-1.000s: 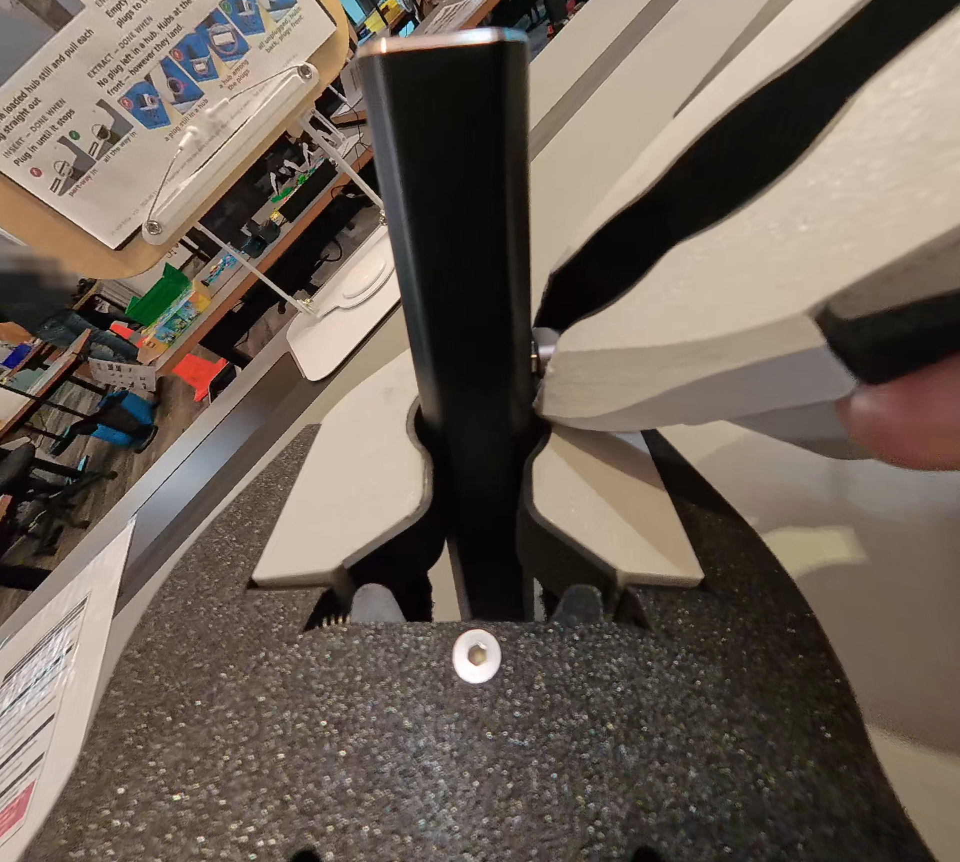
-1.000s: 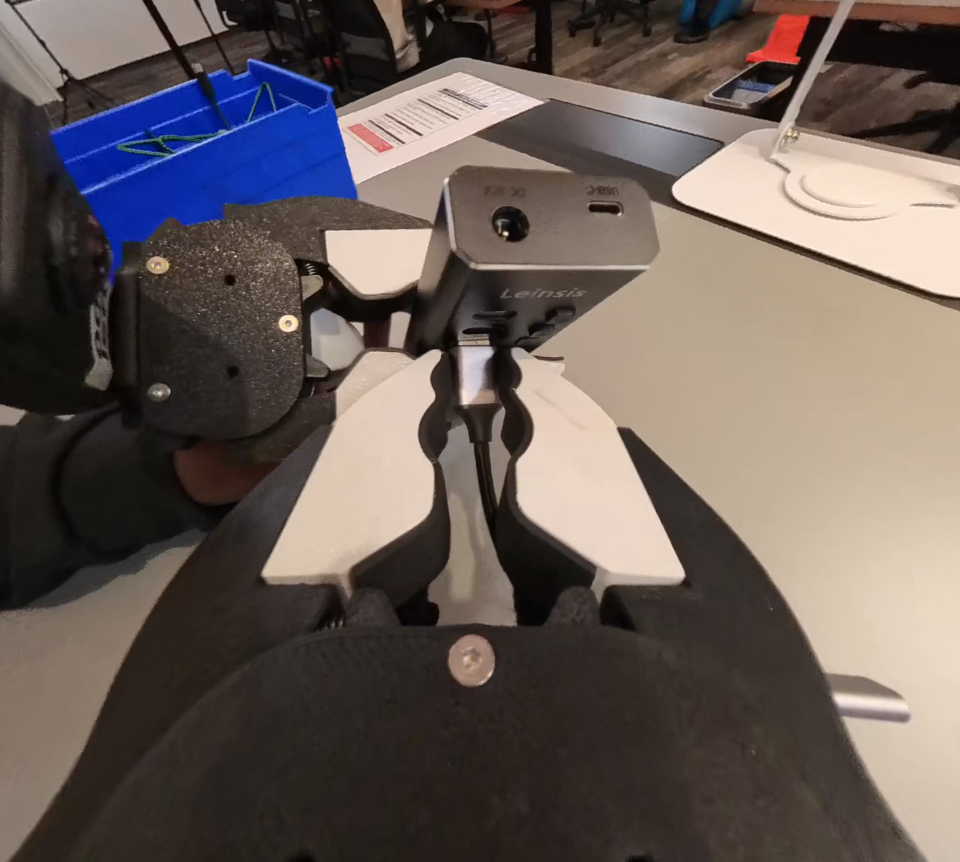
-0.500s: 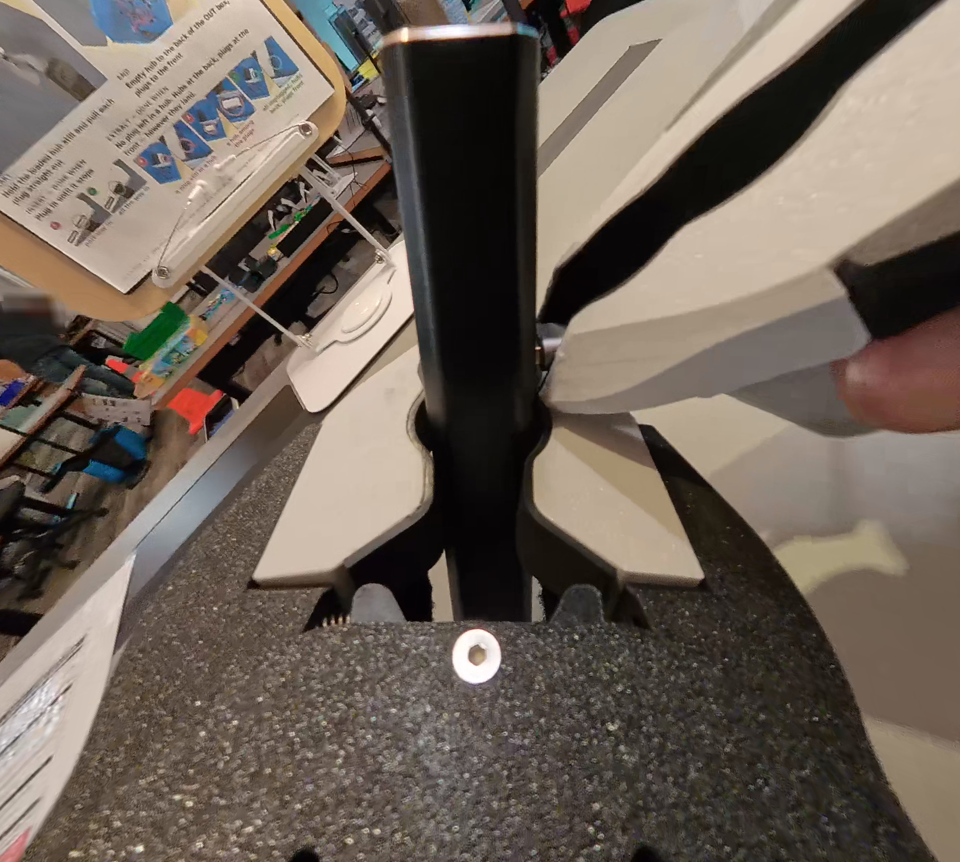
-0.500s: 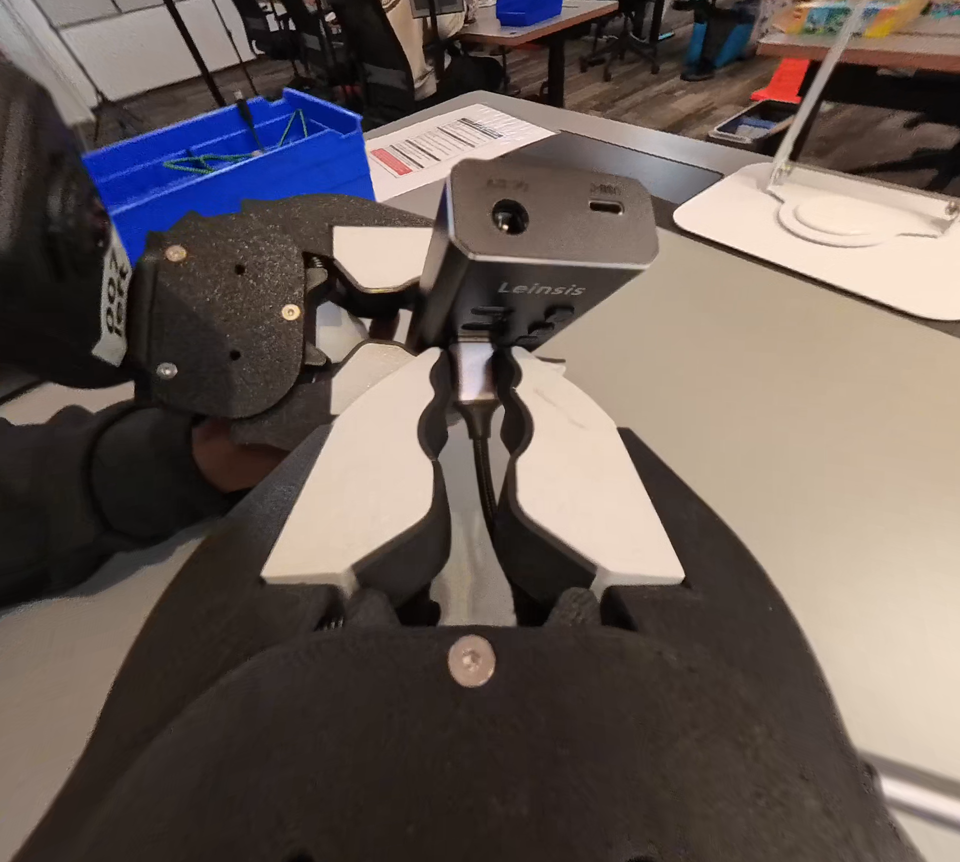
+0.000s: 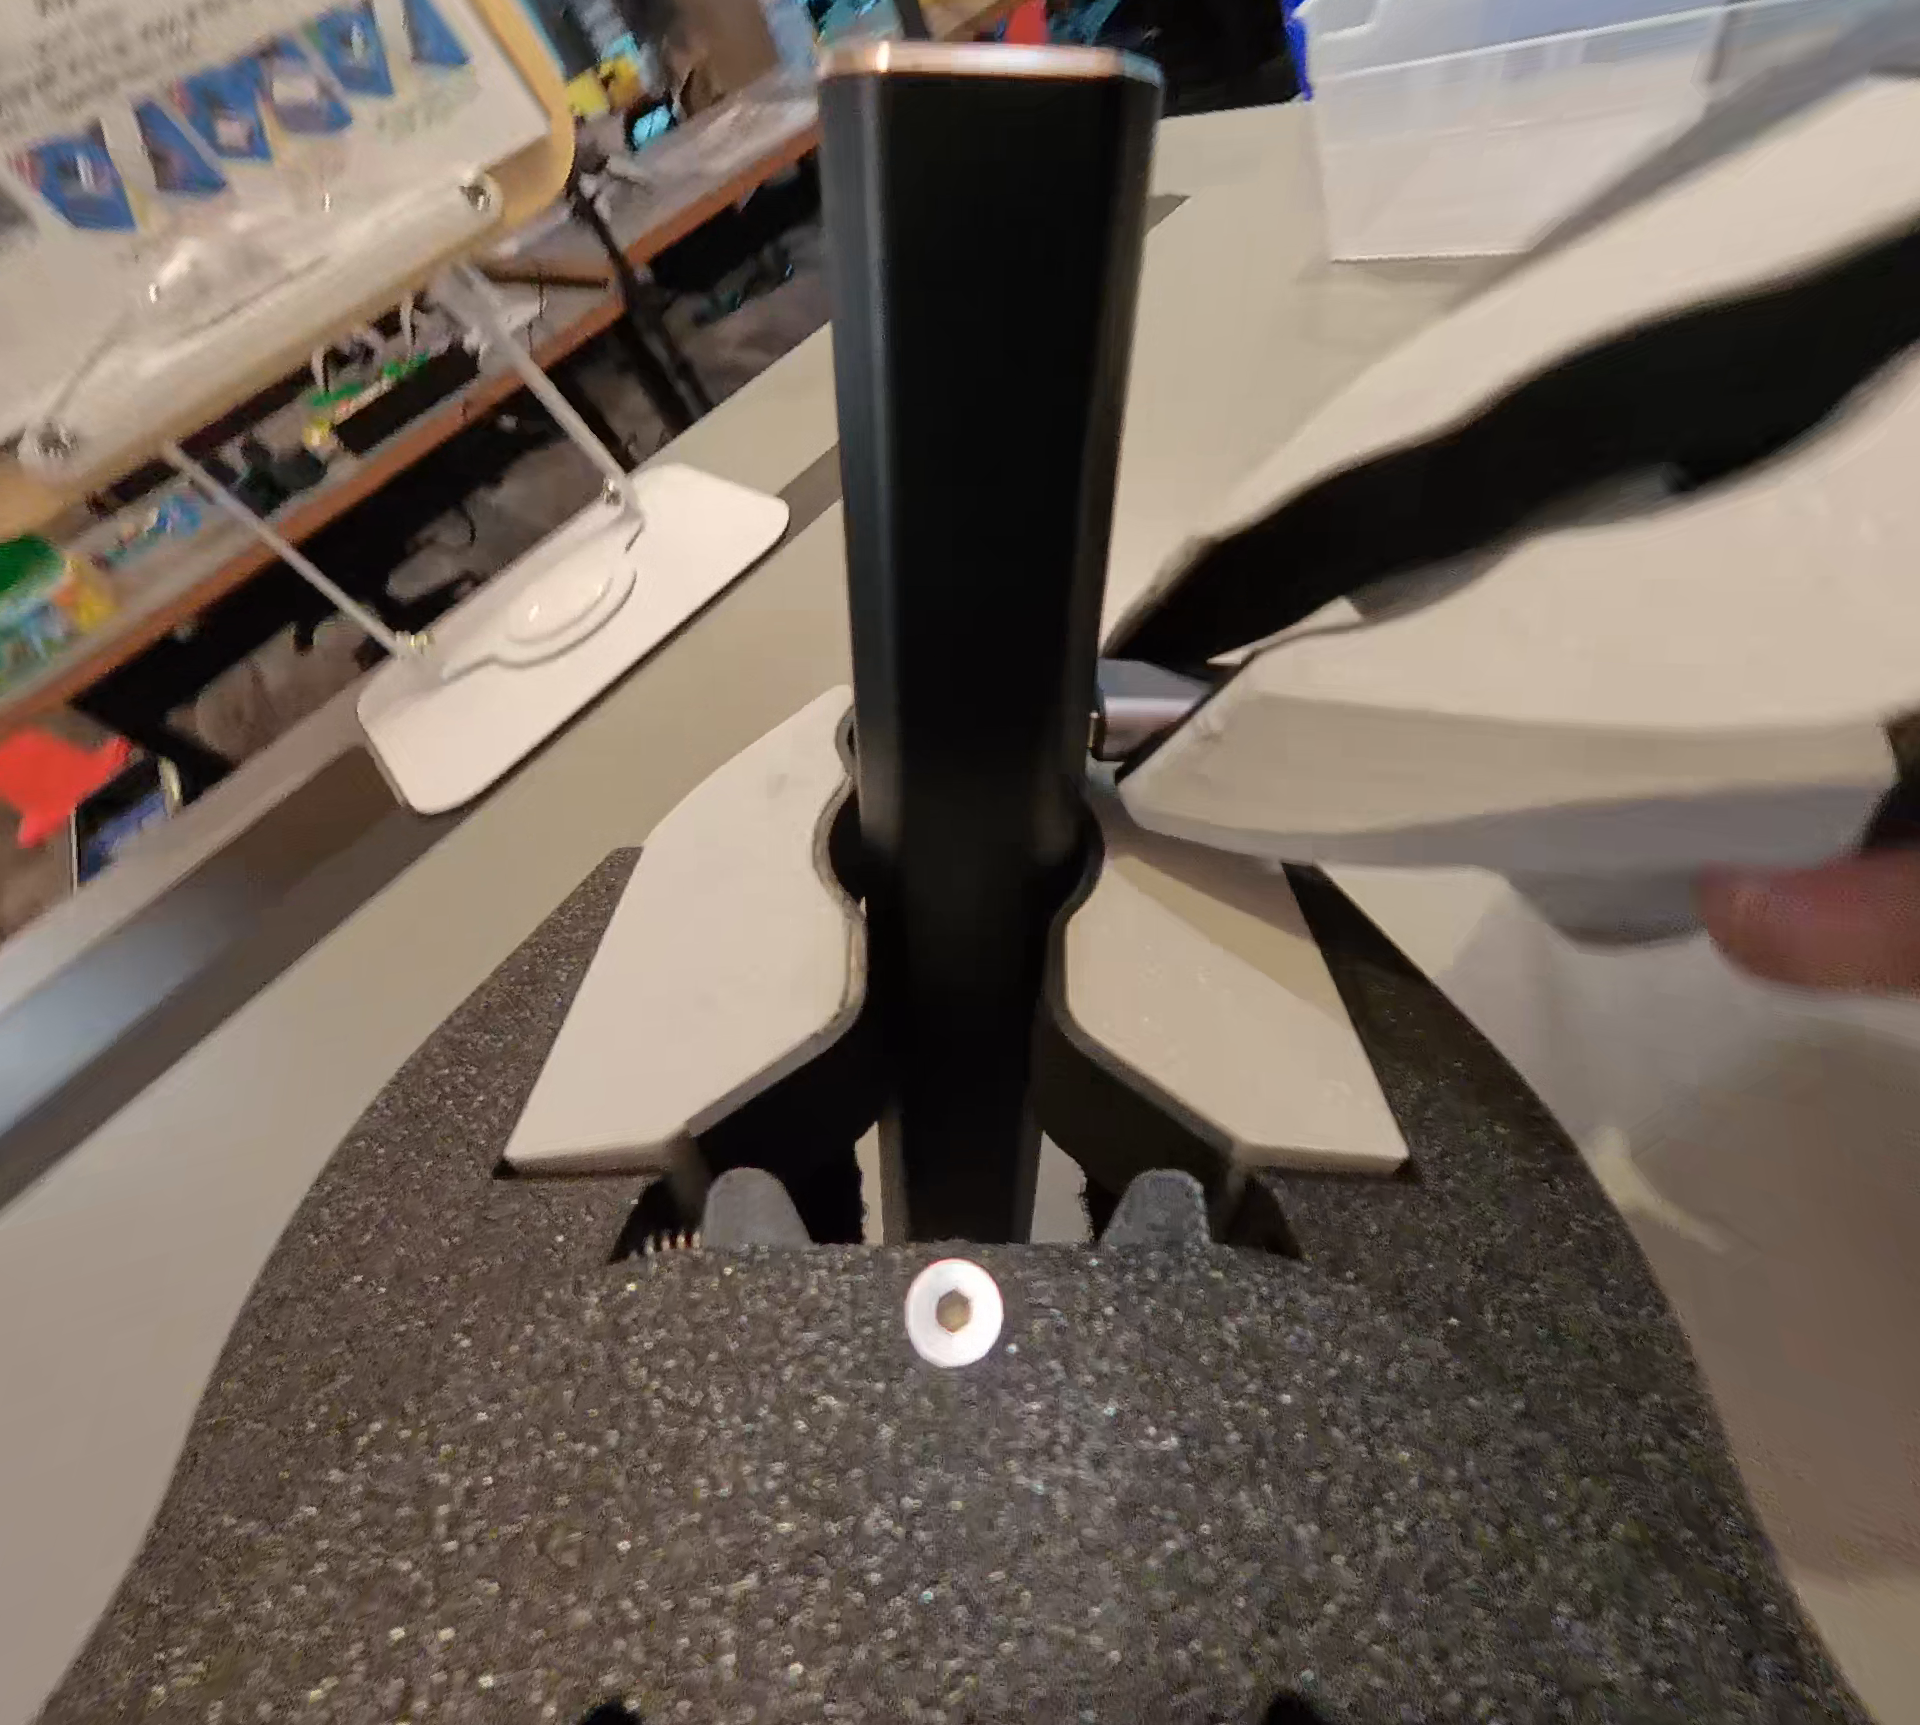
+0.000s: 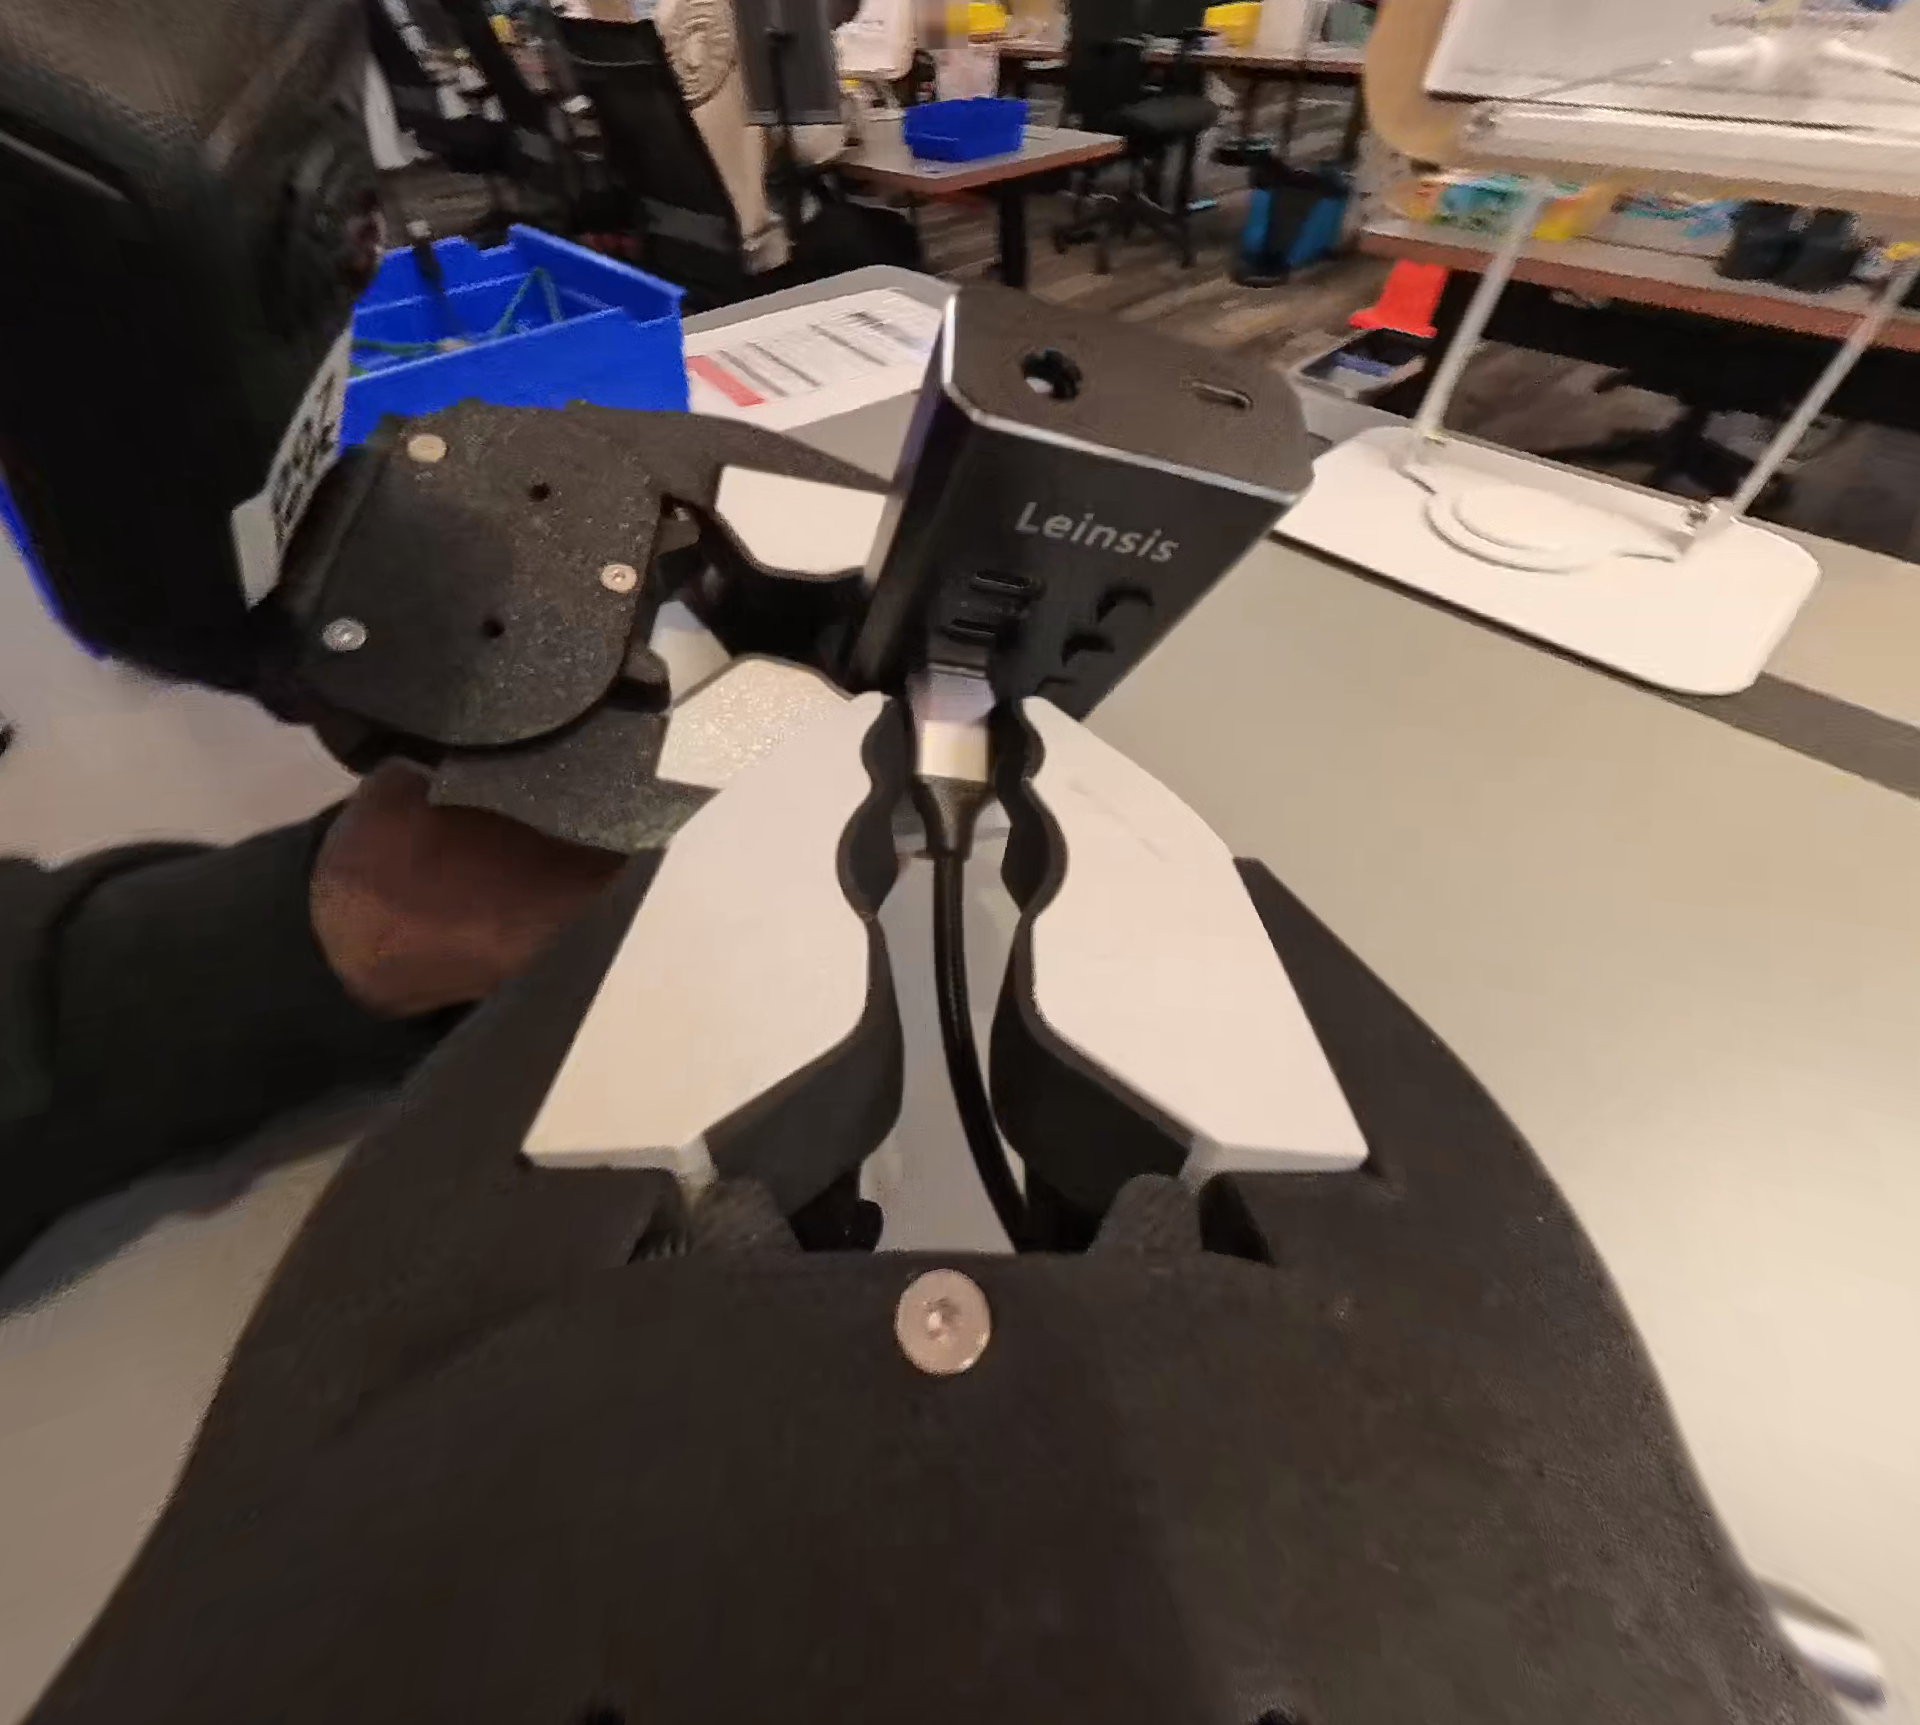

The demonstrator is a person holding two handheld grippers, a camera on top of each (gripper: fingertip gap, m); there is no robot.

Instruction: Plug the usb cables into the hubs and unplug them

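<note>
The hub (image 6: 1081,522), a dark metal block, is held up off the table (image 6: 1507,896) w/ its port face toward your right gripper (image 6: 951,740). Your left gripper (image 5: 961,802) is clamped on the hub's lower end; in the left view the hub (image 5: 982,449) stands upright btwn its fingers (image 5: 727,937). Your right gripper pinches the silver plug (image 6: 951,735), which sits at a port low on the hub, though how deep it's seated you can't tell. The black cable (image 6: 966,979) runs back btwn the right fingers (image 6: 1164,979). Behind on the left: a blue bin (image 6: 520,340). On the right: a white stand (image 6: 1558,553) carrying a sheet.
</note>
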